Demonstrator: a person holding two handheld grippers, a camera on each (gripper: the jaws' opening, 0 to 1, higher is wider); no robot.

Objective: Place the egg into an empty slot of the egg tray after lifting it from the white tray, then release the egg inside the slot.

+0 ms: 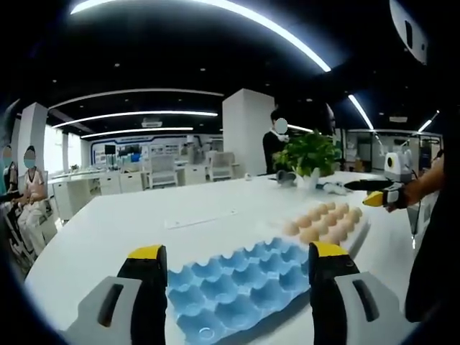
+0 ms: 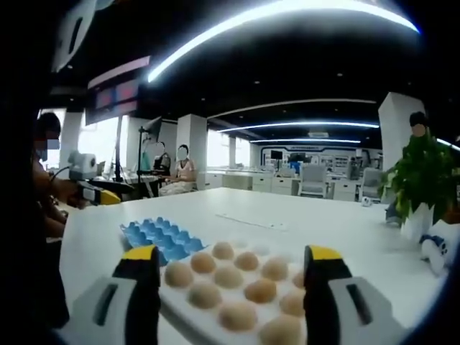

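As seen in the left gripper view, the left gripper hangs over the near end of the blue egg tray, its yellow-tipped fingers set wide apart with nothing between them. The blue egg tray lies flat on the white desk; every slot in sight is empty. Just beyond it, at its far right end, sits the white tray carrying rows of tan eggs; whether the two trays touch cannot be told. Past the eggs, the right gripper is held above the desk's far right side, a hand behind it. A potted plant stands on the desk behind the trays. A long thin strip lies on the bare desk left of the eggs.

In the right gripper view, the right gripper sits low over the white tray, fingers apart, clamped on nothing. The eggs lie in the white tray directly between and ahead of the fingers. The blue egg tray lies just beyond, to the left, slots empty. The left gripper shows at the desk's left edge. The potted plant stands at right.
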